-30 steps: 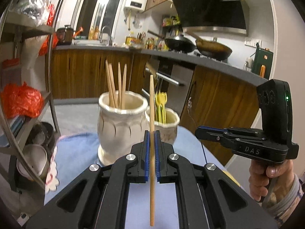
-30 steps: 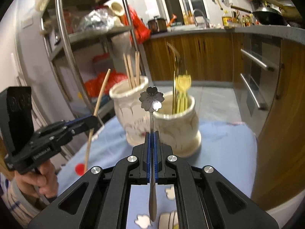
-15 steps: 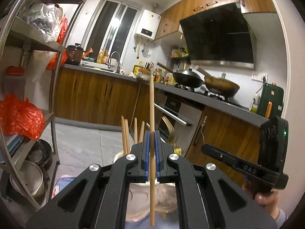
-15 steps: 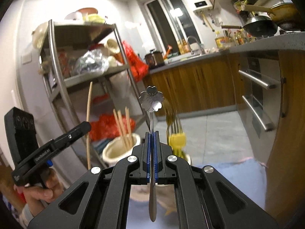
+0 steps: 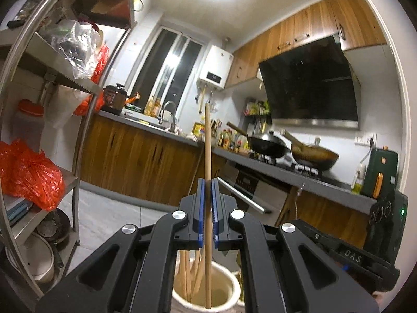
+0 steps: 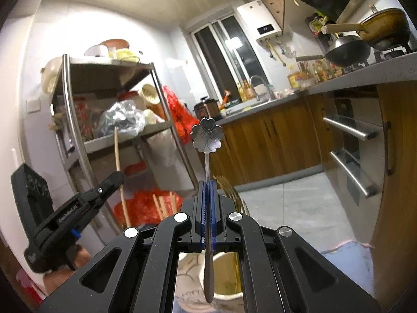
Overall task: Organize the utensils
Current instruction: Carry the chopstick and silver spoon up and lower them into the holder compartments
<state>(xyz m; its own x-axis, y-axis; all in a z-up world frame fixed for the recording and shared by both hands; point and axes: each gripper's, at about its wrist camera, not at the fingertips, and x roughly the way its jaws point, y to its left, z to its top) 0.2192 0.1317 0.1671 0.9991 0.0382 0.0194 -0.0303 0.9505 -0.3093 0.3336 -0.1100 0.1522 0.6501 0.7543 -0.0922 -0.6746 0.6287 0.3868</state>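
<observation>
Left tool [image 5: 207, 208] is clamping 1 wooden chopstick [image 5: 207, 161] upright, its lower tip hanging right over the mouth of the white holder [image 5: 229, 290] that's already carrying a few other chopsticks [image 5: 189, 268]. Right tool [image 6: 207, 208] is pinching a flower-topped metal spoon [image 6: 207, 135] by the stem, bowl end dangling over the second holder [image 6: 226, 296] where the gold forks [image 6: 232, 190] are sitting. Both look ready to drop, I'd say. Trick is probably keeping each utensil vertical, lowering until the tip is well inside the rim, then letting go, so nothing is bouncing out or tipping the holder. Watch the chopstick isn't snagging on the ones already in there.
</observation>
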